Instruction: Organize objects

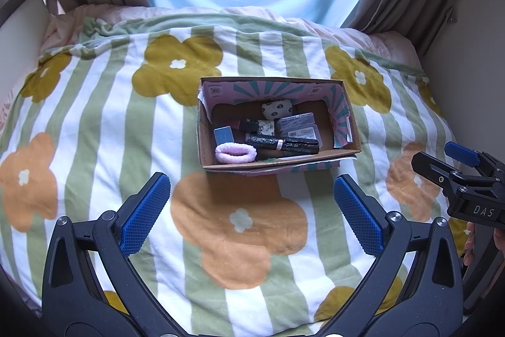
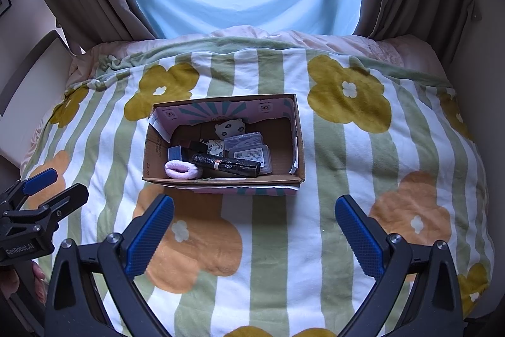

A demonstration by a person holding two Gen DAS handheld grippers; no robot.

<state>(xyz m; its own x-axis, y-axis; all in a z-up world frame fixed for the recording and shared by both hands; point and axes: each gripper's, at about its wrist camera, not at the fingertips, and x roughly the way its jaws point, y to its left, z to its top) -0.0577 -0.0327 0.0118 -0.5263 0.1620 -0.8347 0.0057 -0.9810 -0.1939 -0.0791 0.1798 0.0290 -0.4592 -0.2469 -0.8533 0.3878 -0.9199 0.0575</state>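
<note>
the cardboard box [image 1: 277, 160] lies ahead of both spread, empty grippers [image 1: 252, 210].

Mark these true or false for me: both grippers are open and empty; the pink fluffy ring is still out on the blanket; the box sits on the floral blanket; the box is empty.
1. Both grippers are open and empty. True: the left gripper and right gripper hold nothing.
2. The pink fluffy ring lies on the blanket. False: it lies inside the cardboard box, at its near left corner.
3. The box sits on the floral blanket. True.
4. The box is empty. False: it also holds a black patterned bar and clear plastic cases.
</note>
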